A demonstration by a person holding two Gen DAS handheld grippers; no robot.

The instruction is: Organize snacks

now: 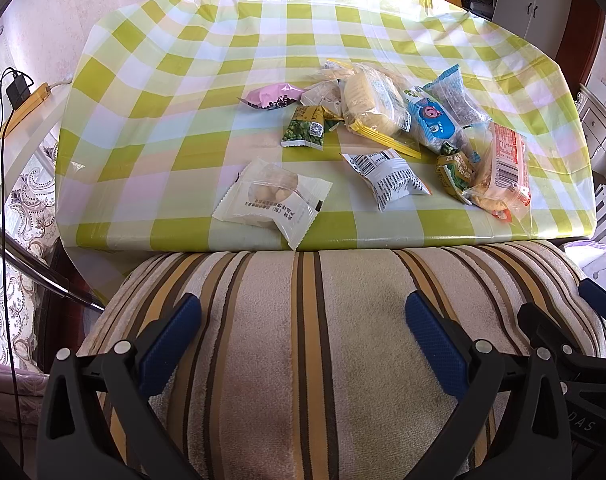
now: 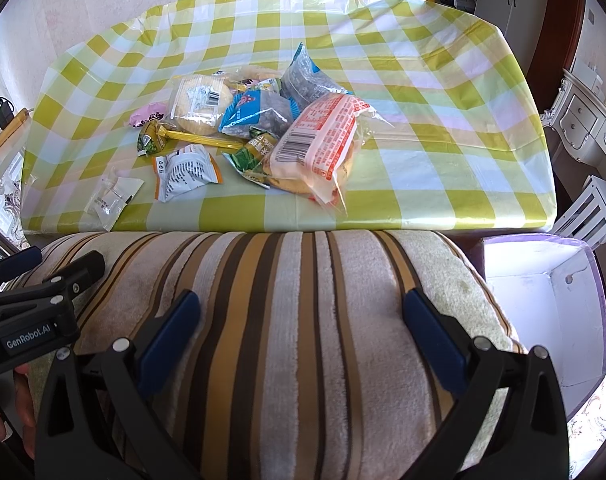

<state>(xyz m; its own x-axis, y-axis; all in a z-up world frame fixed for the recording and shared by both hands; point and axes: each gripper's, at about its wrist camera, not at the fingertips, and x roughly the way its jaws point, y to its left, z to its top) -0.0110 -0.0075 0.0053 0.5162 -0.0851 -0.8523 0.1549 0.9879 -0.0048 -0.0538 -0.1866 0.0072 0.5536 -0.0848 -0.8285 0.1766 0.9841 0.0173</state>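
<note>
I've got the desk (image 1: pixel 175 60) in its green-checked cloth ahead, beyond a striped cushion (image 1: pixel 303 340). The snacks (image 2: pixel 255 128) lie piled near its middle, one white packet (image 1: pixel 271 200) apart at the near edge. My left hand-held gripper (image 1: pixel 303 320) and right hand-held gripper (image 2: pixel 301 316) hover over the cushion, both spread wide, holding nothing.

I see snack packets (image 1: pixel 387 120) heaped on the table (image 1: pixel 183 40) beyond the cushion (image 1: pixel 303 340); one packet (image 1: pixel 273 200) lies apart, left; a box (image 2: pixel 551 312) sits right.
</note>
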